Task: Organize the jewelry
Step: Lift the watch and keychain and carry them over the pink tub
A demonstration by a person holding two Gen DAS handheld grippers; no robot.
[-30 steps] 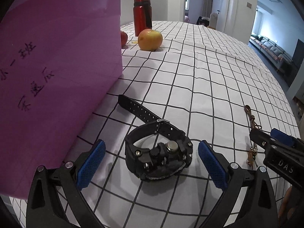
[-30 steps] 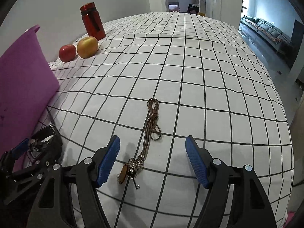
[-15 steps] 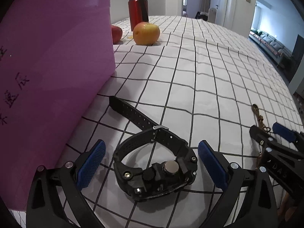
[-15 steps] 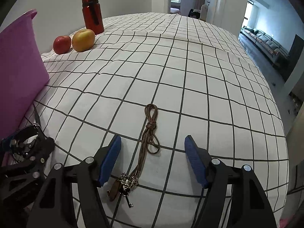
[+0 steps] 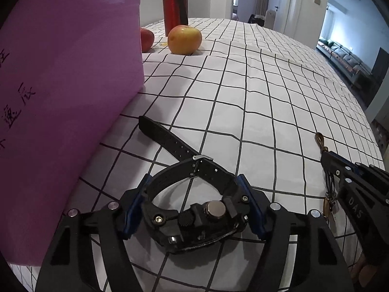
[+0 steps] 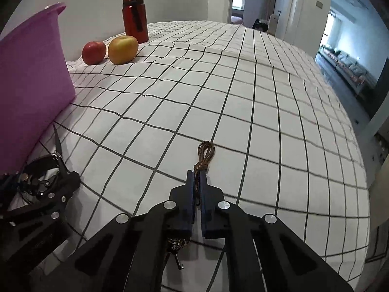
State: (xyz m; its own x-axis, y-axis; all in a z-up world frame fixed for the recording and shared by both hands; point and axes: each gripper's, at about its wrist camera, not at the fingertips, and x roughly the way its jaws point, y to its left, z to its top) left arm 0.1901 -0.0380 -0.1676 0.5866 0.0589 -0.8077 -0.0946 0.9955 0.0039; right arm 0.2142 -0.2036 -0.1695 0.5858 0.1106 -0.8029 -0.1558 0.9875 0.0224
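A black wristwatch (image 5: 194,214) lies on the checked cloth beside a tall purple bin (image 5: 60,97). My left gripper (image 5: 194,206) is shut on the watch, its blue pads pressed against both sides of the case and strap. A brown cord necklace (image 6: 205,153) with metal charms (image 6: 176,245) lies to the right. My right gripper (image 6: 198,182) is shut on the cord, with the loop sticking out ahead and the charms hanging behind the pads. The right gripper also shows in the left wrist view (image 5: 323,157), and the watch shows in the right wrist view (image 6: 41,175).
The purple bin (image 6: 29,85) stands at the left with handwriting on its wall. A red bottle (image 6: 135,17), a red apple (image 6: 93,52) and a yellow apple (image 6: 122,50) stand at the far left. The checked cloth (image 6: 243,109) falls away at the right edge.
Both grippers have moved forward and closed: the left one onto the watch, the right one onto the necklace cord. Both were open half a second ago.
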